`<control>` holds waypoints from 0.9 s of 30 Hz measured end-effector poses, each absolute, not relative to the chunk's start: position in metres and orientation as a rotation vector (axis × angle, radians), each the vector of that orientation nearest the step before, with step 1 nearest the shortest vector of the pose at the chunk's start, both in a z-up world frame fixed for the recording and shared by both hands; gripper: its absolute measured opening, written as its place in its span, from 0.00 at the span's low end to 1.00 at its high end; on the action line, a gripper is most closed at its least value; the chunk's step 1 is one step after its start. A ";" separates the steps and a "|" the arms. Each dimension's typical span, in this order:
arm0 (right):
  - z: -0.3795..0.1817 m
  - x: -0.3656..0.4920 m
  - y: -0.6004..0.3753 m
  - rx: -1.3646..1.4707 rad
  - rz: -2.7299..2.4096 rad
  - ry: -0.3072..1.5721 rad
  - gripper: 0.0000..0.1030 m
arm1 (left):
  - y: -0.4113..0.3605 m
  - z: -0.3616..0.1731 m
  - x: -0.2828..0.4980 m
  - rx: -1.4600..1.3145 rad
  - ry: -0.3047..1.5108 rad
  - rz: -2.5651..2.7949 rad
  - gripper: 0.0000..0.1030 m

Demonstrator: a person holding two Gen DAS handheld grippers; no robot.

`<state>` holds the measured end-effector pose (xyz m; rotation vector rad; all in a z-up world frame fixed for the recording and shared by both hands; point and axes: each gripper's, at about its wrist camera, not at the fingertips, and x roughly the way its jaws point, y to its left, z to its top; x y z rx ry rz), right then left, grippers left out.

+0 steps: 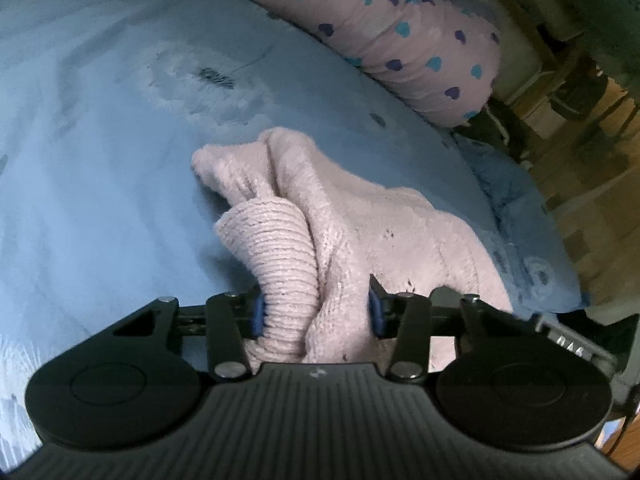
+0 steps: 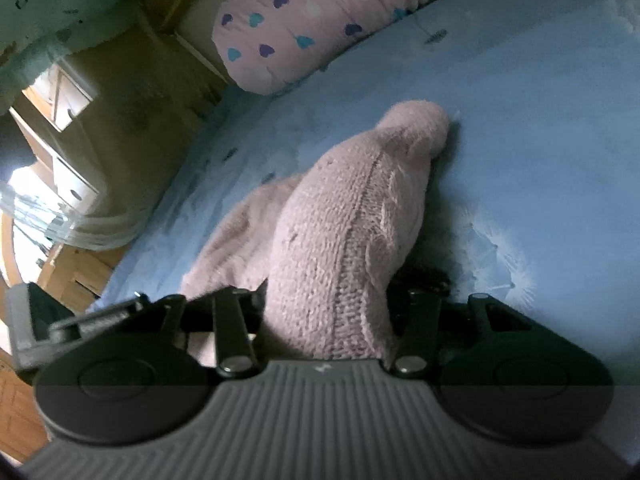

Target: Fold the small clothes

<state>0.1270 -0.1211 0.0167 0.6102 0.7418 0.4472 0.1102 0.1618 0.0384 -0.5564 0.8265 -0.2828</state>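
Note:
A pale pink knit sweater [image 1: 380, 224] lies bunched on the blue bed sheet [image 1: 100, 160]. In the left wrist view its ribbed cuff [image 1: 276, 248] and a fold of the body fill the gap of my left gripper [image 1: 316, 312], and the blue pads [image 1: 258, 316] press on the knit from both sides. In the right wrist view a thick fold of the same sweater [image 2: 352, 208], with a seam running along it, rises out of my right gripper [image 2: 328, 304], which is shut on it. The fingertips are hidden by the fabric. The two grippers stand close side by side.
A pink bolster with blue and purple hearts [image 1: 400, 32] [image 2: 312, 12] lies along the far side of the bed. The bed's edge drops to a wooden floor [image 1: 592, 208]. Wooden drawers [image 2: 68, 96] stand beyond it. Wide bare sheet [image 2: 540, 140] stretches beside the sweater.

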 end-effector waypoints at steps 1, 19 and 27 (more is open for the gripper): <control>0.021 0.126 -0.124 0.623 0.453 0.738 0.49 | 0.158 0.043 0.107 -0.555 0.831 -0.297 0.50; 0.062 0.015 -0.244 0.649 0.347 0.821 0.50 | 0.020 0.059 0.018 -0.347 0.943 -0.441 0.52; 0.025 -0.010 -0.268 0.587 0.264 0.872 0.63 | 0.011 0.060 0.015 -0.269 0.907 -0.389 0.66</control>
